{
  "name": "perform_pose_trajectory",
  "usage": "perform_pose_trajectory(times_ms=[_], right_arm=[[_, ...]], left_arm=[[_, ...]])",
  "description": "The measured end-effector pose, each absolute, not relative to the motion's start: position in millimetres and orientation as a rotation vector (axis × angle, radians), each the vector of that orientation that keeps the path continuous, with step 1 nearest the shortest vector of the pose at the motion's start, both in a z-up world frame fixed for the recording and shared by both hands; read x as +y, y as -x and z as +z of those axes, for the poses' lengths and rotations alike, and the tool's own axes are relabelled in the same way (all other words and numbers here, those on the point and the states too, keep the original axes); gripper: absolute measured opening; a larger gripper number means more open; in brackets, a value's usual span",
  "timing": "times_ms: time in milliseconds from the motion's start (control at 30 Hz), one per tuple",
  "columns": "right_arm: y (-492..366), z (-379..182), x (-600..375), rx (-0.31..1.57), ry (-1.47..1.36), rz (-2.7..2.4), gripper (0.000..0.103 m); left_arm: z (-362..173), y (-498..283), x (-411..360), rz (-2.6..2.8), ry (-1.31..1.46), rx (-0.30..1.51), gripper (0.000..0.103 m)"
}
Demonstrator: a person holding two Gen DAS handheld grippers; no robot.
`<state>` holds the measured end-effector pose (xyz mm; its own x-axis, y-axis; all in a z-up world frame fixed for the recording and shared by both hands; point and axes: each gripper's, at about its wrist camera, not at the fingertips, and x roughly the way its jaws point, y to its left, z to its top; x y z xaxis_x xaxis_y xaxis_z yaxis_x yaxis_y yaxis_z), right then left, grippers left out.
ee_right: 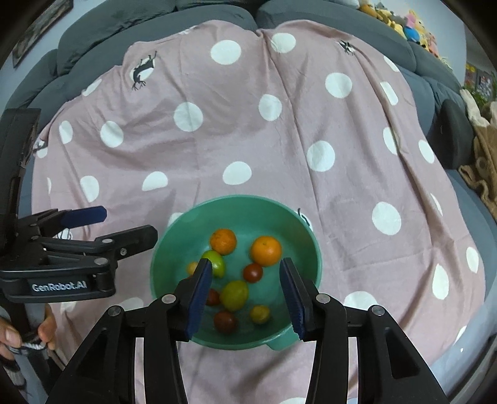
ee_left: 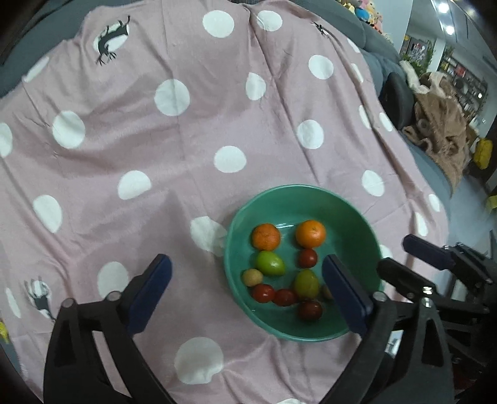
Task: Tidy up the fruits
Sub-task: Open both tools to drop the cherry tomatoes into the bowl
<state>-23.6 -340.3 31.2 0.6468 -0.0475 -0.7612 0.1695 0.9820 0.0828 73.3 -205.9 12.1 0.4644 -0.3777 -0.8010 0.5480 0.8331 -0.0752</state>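
A green bowl (ee_left: pixel 357 230) (ee_right: pixel 174 248) sits on the pink dotted cloth and holds several fruits: two oranges (ee_left: pixel 266 236) (ee_right: pixel 266 250), two green limes (ee_left: pixel 270 263) (ee_right: pixel 234 295), small red tomatoes (ee_left: pixel 307 258) (ee_right: pixel 252 272) and small yellowish fruits (ee_left: pixel 252 277) (ee_right: pixel 260 314). My left gripper (ee_left: pixel 247 273) is open and empty above the bowl's left rim. My right gripper (ee_right: pixel 245 273) is open and empty above the bowl's near half. Each gripper shows in the other's view, the right one (ee_left: pixel 400 258) and the left one (ee_right: pixel 124 225).
The pink cloth (ee_left: pixel 186 155) with white dots covers a grey sofa (ee_right: pixel 124 28). A brown blanket (ee_left: pixel 441 130) and a dark cushion (ee_right: pixel 453 136) lie at the right. Plush toys (ee_right: pixel 403 18) sit at the back right.
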Motion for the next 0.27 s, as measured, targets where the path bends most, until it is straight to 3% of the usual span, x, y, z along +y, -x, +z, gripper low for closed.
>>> perform_pose_trajectory(times_ms=[267], right_arm=[[25.3,35.2,-333.0,0.856,-0.142,-0.115,0.046]], left_arm=[[18.5,-67.3,-207.1,-0.538,-0.274,0.867,0.101]])
